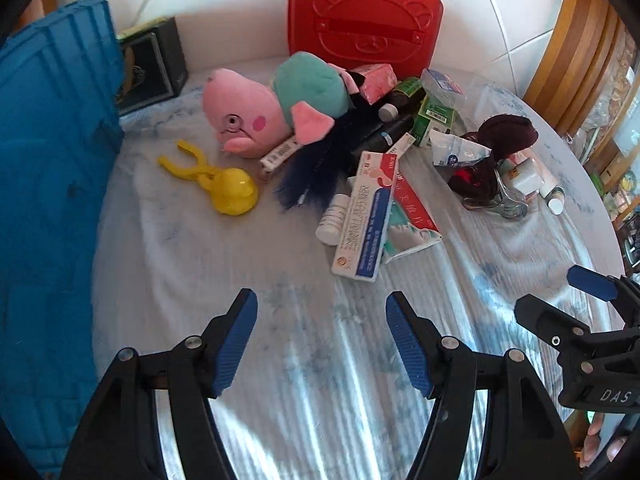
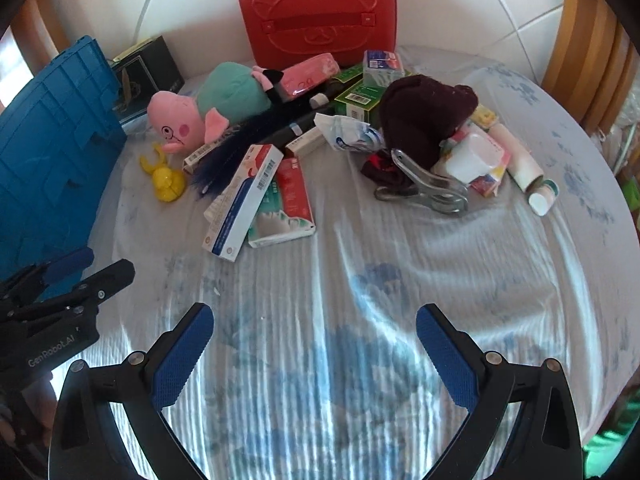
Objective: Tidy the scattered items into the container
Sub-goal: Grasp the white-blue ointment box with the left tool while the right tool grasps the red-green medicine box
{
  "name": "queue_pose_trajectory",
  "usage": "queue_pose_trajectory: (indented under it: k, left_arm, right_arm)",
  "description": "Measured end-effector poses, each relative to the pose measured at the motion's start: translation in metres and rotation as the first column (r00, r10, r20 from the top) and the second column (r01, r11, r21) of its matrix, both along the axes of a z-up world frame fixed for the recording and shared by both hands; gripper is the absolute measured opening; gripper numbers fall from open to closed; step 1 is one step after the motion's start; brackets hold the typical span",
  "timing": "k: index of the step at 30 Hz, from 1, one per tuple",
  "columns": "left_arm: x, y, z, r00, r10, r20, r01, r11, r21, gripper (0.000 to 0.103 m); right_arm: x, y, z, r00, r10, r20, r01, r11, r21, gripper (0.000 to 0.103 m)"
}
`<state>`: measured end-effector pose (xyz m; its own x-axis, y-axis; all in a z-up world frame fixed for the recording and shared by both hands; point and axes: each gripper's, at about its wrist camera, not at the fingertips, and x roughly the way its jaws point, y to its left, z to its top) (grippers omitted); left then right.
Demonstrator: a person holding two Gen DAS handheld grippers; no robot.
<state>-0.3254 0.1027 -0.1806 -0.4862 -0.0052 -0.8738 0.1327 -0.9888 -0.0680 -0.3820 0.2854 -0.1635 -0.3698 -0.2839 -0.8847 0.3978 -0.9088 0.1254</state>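
Left tongs [image 1: 322, 312]: wide apart, holding nothing, over bare cloth short of the pile.
Right tongs [image 2: 315, 326]: wide apart too, nothing between them, beside the left pair.
Worktop [image 2: 460, 260]: round, under a pale blue-patterned cloth.
Crate [image 1: 52, 168]: blue, at the left edge; its inside is hidden from both views.
Pile: plush pig [image 1: 256, 114], yellow toy [image 1: 224, 182], toothpaste box [image 1: 366, 216], dark cloth [image 2: 424, 116], metal clip [image 2: 428, 188], bottles and small boxes, all lying loose on the cloth.
Red case [image 1: 364, 20]: upright behind the pile, possibly leaning on the wall.
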Motion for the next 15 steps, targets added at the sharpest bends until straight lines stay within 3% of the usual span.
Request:
queue_pose_trajectory:
  k: [7,15]
  left_arm:
    - [-0.042,0.015,-0.051,0.998,-0.028,0.058,0.027,1.000,0.010,0.066]
    - [-0.082,0.025,-0.078,0.996,-0.058,0.075,0.055,0.998,0.034,0.066]
  right_arm:
    - [-0.046,-0.005,-0.035,0.999,-0.008,0.032,0.007,1.000,0.023,0.103]
    - [-0.069,0.004,-0.067,0.996,-0.024,0.086,0.019,0.998,0.052,0.103]
